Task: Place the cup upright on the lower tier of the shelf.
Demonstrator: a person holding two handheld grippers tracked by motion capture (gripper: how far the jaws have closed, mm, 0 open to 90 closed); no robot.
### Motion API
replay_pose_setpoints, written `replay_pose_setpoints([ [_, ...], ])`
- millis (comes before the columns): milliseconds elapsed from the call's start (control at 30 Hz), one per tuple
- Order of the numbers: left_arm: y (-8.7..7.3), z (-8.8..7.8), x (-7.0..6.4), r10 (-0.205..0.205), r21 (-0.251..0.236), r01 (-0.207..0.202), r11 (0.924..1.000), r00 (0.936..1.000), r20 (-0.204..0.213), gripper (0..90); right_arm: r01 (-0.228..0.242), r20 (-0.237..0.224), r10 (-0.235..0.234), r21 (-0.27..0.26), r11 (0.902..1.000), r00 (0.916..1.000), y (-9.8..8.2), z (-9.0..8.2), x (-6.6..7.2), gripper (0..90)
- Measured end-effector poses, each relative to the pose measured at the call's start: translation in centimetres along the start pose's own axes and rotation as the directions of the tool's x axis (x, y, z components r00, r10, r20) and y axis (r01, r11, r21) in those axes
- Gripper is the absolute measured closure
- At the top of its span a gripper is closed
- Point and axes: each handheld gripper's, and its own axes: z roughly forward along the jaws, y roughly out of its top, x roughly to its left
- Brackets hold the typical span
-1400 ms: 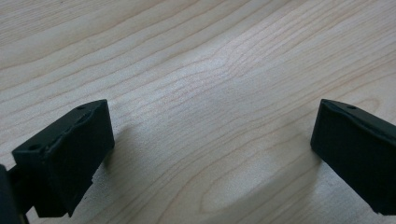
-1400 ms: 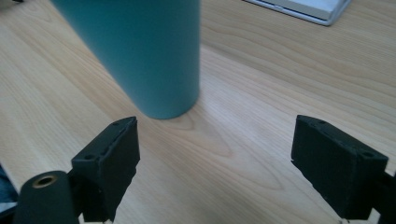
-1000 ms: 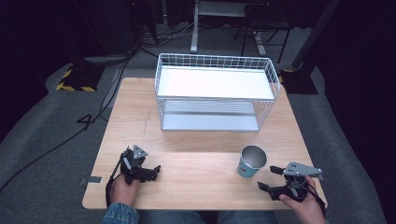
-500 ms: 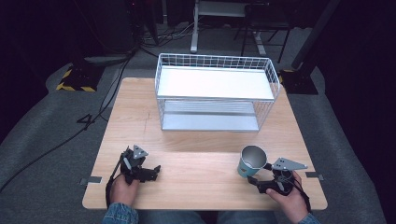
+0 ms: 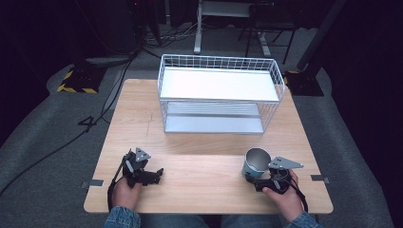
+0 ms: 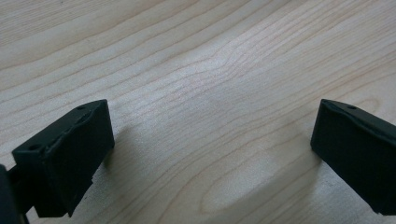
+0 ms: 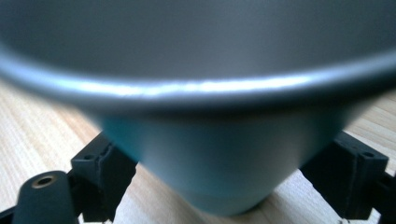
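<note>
- the cup (image 5: pixel 255 162), teal outside and grey inside, stands upright on the table (image 5: pixel 199 142) near its front right corner, mouth up.
- the right gripper (image 5: pixel 254 183) lies low on the table just in front of the cup, held by the right hand (image 5: pixel 283 195); its grey plate (image 5: pixel 284 164) sits just right of the cup's rim.
- in the right gripper view the cup (image 7: pixel 205 154) looms close and blurred, tapering to its base between the two black jaws; one jaw stands at each side of the lower wall, spread wide. the left one looks to touch the wall, but whether either presses it cannot be told.
- so the right gripper (image 7: pixel 224 186) is parted around the cup, not clamped on it as far as can be seen.
- the left gripper (image 5: pixel 154 175) rests on the table near the front left, held by the left hand (image 5: pixel 126 192), well apart from the cup.
- in the left gripper view its jaws stand wide apart over bare wood grain (image 6: pixel 210 93), nothing between them; the left gripper (image 6: pixel 210 154) is open and empty.
- a white wire rack (image 5: pixel 221 92) with two shelves stands at the far middle of the table, well behind both grippers and the cup.
- grey carpet (image 5: pixel 43 156) surrounds the table, with a black cable (image 5: pixel 62 145) trailing over it on the left.
</note>
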Motion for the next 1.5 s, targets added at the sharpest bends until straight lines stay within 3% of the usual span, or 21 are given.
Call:
replay_pose_setpoints([
  [233, 0.0, 0.0, 0.0, 0.001, 0.001, -0.001, 1.0000, 1.0000, -0.001, 0.0, -0.007, 0.001, 0.007, -0.016, 0.9999, 1.0000, -0.1, 0.7, 0.3, 16.0],
  [367, 0.0, 0.0, 0.0, 0.001, 0.002, -0.001, 1.0000, 1.0000, -0.001, 0.0, -0.001, 0.021, 0.002, -0.033, 0.9995, 0.9998, -0.3, 0.7, 0.3, 21.7],
  [1033, 0.0, 0.0, 0.0, 0.001, 0.002, -0.001, 1.0000, 1.0000, -0.002, 0.0, -0.023, 0.035, 0.025, -0.055, 0.9982, 0.9991, -0.4, 0.6, 0.2, 22.3],
  [1433, 0.0, 0.0, 0.0, 0.000, 0.001, 0.000, 1.0000, 1.0000, 0.000, 0.0, -0.011, 0.026, 0.012, -0.065, 0.9978, 0.9996, 1.7, 0.6, 0.0, 22.3],
  [1500, 0.0, 0.0, 0.0, -0.003, 0.000, 0.003, 1.0000, 1.0000, -0.002, 0.0, 0.003, 0.024, -0.001, -0.065, 0.9979, 0.9997, 2.7, 0.9, 0.2, 22.4],
])
